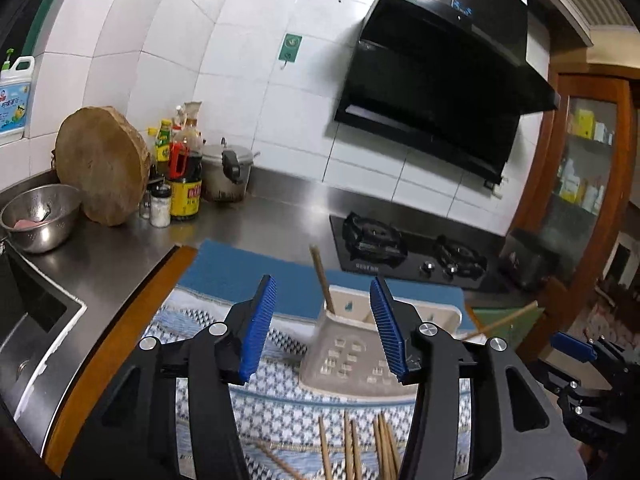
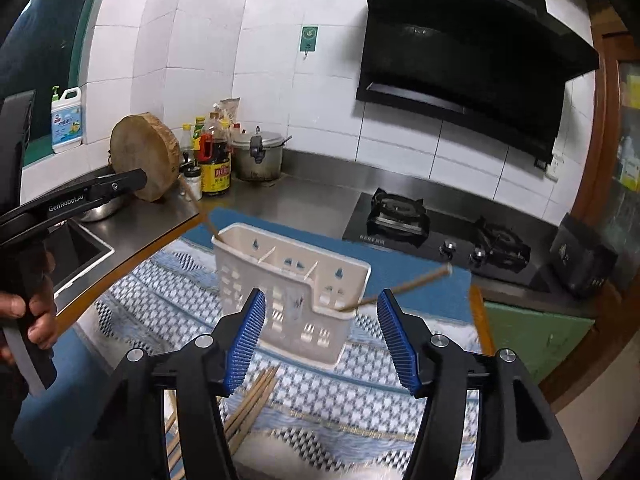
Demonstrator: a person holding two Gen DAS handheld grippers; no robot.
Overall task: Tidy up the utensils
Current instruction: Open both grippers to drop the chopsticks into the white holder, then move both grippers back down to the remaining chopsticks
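Observation:
A white slotted utensil holder (image 1: 352,352) (image 2: 288,288) stands on a blue-and-white patterned cloth (image 2: 360,396). One wooden chopstick (image 1: 322,284) (image 2: 200,210) stands in its left compartment. Another chopstick (image 2: 400,286) (image 1: 504,320) leans out of its right compartment. Several loose chopsticks (image 1: 360,448) (image 2: 248,408) lie on the cloth in front of the holder. My left gripper (image 1: 322,332) is open and empty, just before the holder. My right gripper (image 2: 320,336) is open and empty, close to the holder's front.
A steel counter (image 1: 260,220) holds a round wooden board (image 1: 102,164), sauce bottles (image 1: 184,172), a pressure cooker (image 1: 226,172) and a steel colander (image 1: 40,216). A sink (image 1: 28,312) lies left. A black gas hob (image 1: 416,252) and range hood (image 1: 440,92) are right.

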